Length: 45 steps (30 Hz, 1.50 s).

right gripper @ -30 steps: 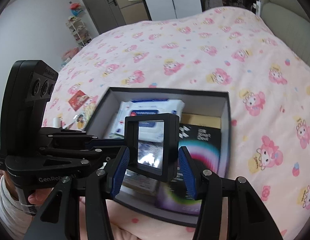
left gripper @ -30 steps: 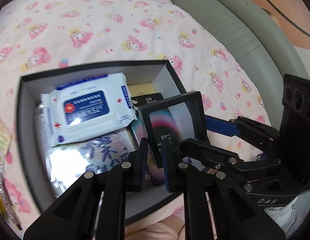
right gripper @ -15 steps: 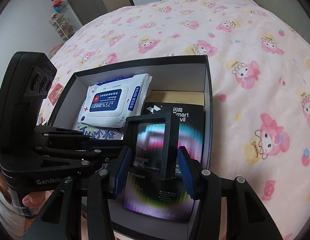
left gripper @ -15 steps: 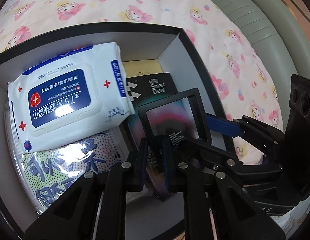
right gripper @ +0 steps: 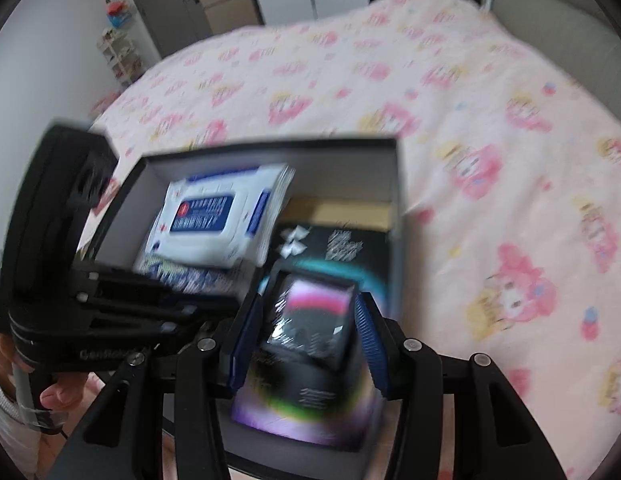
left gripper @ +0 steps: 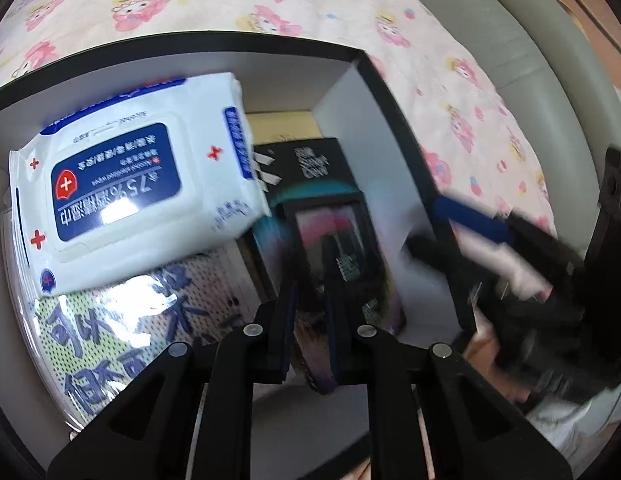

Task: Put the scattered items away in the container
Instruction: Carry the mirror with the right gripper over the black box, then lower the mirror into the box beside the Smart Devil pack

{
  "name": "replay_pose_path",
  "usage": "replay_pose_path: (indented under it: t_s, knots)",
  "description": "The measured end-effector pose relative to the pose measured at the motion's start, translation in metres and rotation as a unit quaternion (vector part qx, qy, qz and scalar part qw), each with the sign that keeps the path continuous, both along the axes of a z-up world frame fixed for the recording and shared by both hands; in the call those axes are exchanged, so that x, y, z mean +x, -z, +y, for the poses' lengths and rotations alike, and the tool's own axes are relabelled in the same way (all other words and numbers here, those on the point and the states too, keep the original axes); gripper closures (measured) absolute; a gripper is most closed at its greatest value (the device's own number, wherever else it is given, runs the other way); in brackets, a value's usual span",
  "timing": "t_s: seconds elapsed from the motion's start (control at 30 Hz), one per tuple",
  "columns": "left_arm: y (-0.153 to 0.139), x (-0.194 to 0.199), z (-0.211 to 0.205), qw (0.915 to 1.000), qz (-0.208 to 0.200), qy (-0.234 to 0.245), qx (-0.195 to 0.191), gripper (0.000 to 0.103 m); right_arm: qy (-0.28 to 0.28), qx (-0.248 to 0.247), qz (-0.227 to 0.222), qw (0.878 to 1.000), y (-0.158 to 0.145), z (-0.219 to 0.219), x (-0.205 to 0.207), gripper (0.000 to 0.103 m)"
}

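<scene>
Black frame (right gripper: 310, 320) between right claw (right gripper: 306, 344) fingers

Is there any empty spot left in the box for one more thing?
Barely. The box is crowded: wipes pack over a dotted packet on one side, the black carton with the framed case on it on the other. Free patches: the strip between the wipes and the far wall, and the yellow item behind the carton.
</scene>
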<state>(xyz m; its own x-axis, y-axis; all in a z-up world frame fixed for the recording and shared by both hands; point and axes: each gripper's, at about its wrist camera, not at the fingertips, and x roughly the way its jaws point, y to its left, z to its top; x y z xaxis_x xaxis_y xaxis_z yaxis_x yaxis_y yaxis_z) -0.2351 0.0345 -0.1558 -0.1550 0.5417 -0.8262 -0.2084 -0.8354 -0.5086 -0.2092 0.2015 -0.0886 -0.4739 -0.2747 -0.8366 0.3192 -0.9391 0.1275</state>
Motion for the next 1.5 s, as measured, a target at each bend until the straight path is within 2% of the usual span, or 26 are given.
replay_pose_path:
  t_s: [0.07,0.13,0.3,0.43,0.6,0.77,0.9,1.07,1.2,1.3,1.4,1.5]
  knots:
    - [0.0,0.004,0.006,0.9999,0.001,0.015,-0.008,0.092,0.014,0.024,0.025,0.999,-0.01,0.008,0.003,0.058]
    - [0.001,0.006,0.013,0.9994,0.0,0.027,-0.02,0.091,0.019,0.047,0.031,0.998,-0.011,0.014,0.003,0.058]
    - [0.006,0.01,0.023,0.9985,-0.005,0.042,-0.036,0.091,0.003,0.062,-0.013,0.998,0.007,0.021,-0.004,0.058]
    - [-0.001,0.018,0.033,0.9963,0.008,0.059,-0.061,0.091,-0.019,0.075,-0.021,0.997,0.015,0.015,-0.003,0.058]
    - [0.0,0.022,0.046,0.9949,0.013,0.077,-0.064,0.091,-0.047,0.092,-0.039,0.994,0.029,0.008,-0.001,0.058]
    - [0.008,0.016,0.046,0.9959,0.002,0.071,-0.056,0.092,-0.069,0.098,-0.056,0.991,0.039,0.002,-0.001,0.056]
    - [0.011,0.008,0.046,0.9957,0.007,0.06,-0.07,0.091,-0.07,0.109,-0.07,0.989,0.051,0.001,-0.007,0.054]
    - [0.018,-0.002,0.045,0.9973,0.006,0.038,-0.063,0.091,-0.033,0.127,-0.065,0.989,0.058,0.006,-0.02,0.054]
    - [0.015,0.006,0.04,0.9981,0.011,0.037,-0.048,0.091,0.0,0.129,-0.059,0.99,0.057,0.013,-0.028,0.054]
    - [0.011,0.011,0.031,0.9986,0.016,0.024,-0.044,0.091,0.002,0.11,-0.053,0.992,0.046,0.019,-0.023,0.054]
    - [0.012,0.011,0.026,0.9979,0.006,0.003,-0.065,0.091,-0.002,0.108,-0.052,0.993,0.043,0.017,-0.021,0.054]
    - [0.013,0.013,0.028,0.9987,-0.001,0.009,-0.05,0.091,-0.004,0.115,-0.06,0.992,0.049,0.013,-0.021,0.054]
